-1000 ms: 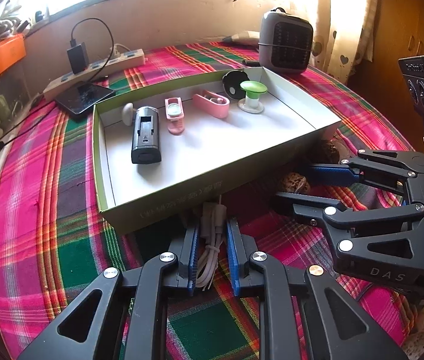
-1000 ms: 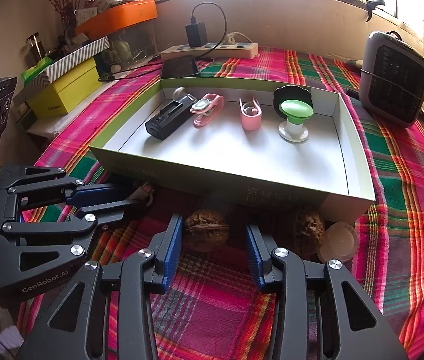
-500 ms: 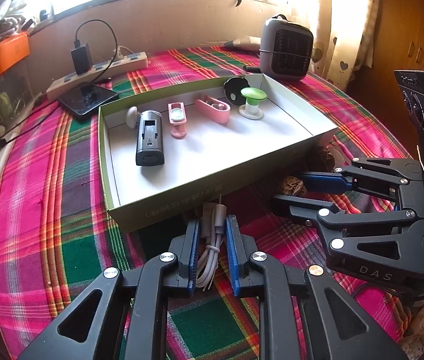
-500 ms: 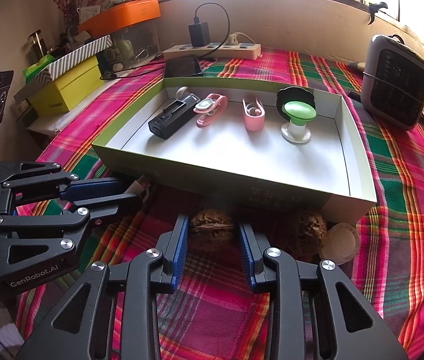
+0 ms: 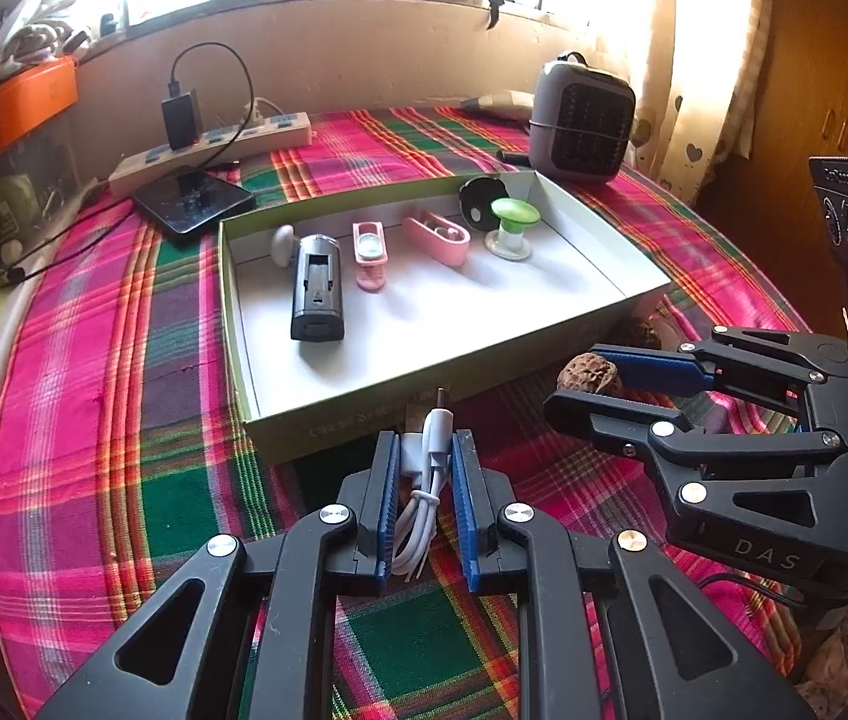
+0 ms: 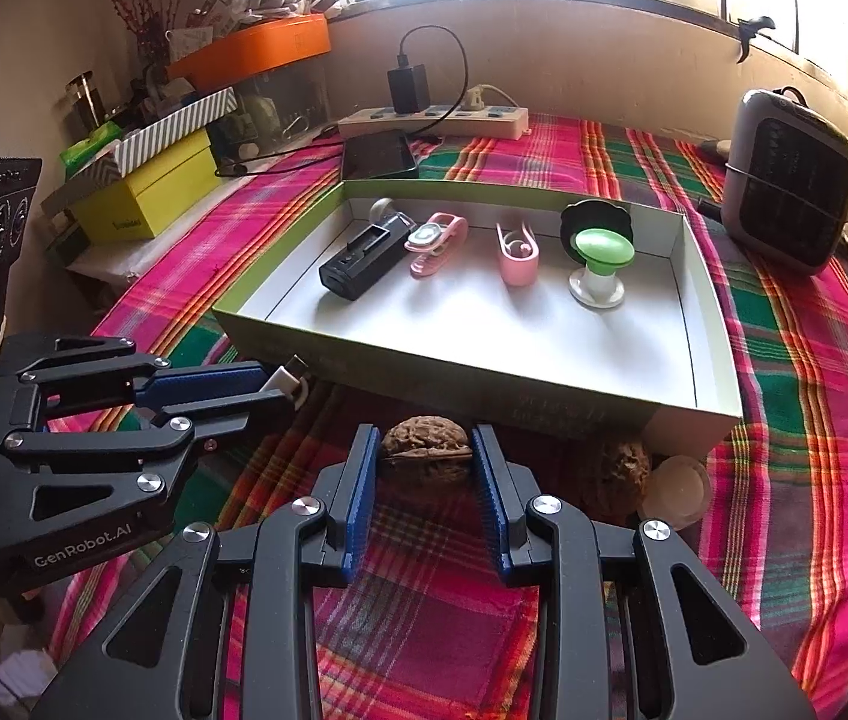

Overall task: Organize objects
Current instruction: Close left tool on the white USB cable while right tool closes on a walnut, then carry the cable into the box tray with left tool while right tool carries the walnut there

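Left wrist view, tablecloth (image 5: 93, 396): pink, green and purple plaid, filling the frame from left edge to right.
Box (image 5: 327, 426): shallow, green outside, white inside, at centre; faint print on its near wall, unreadable. It holds a black device (image 5: 317, 288), two pink cases, and a green-topped knob (image 5: 512, 225).
Heater (image 5: 583, 120): grey, upper right, behind the box.
Right gripper (image 5: 580, 381): at right of frame, "DAS" on its body; its blue pads close on a walnut (image 5: 589, 373) just off the box's near right corner.
Left gripper (image 5: 427, 450): lower centre, narrowed onto a coiled white cable (image 5: 424, 480), whose plug pokes up toward the box's near wall.
Right wrist view, writing: "GenRobot.AI" on the left gripper (image 6: 279, 387) at left of frame.
Second walnut (image 6: 616, 474): lower right, beside a pale round lid (image 6: 682, 489), both against the box's near wall.
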A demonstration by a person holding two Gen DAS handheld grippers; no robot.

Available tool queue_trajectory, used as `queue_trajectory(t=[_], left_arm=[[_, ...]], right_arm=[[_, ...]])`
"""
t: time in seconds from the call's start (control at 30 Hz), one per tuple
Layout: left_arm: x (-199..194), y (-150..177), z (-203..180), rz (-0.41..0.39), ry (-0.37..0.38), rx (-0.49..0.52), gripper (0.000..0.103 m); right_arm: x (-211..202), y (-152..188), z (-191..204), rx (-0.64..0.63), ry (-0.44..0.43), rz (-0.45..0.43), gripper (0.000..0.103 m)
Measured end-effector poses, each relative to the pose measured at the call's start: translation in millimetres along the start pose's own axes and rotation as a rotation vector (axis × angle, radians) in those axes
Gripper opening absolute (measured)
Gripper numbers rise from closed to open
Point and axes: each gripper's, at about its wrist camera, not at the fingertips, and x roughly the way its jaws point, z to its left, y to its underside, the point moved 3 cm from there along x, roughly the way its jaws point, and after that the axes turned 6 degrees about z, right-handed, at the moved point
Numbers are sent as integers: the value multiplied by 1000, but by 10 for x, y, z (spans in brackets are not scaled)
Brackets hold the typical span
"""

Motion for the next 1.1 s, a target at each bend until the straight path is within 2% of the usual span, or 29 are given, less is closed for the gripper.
queue_trajectory(t=[0.57,0.87,1.0,1.1], left_arm=[[-154,-188,87,-30,12,-35,15],[-129,-329,230,-43,-23,-65,15],[-58,-386,354,-39,-21,-115,15],[-11,-414,396,-41,-59,-117,15]], right_arm=[[-103,-245,-4,-1,-15,-42,33],[-65,-364,-35,11,-17,-43,33],[-45,-423,-38,16,-14,-46,33],[-12,-462,-43,17,-9,-47,33]])
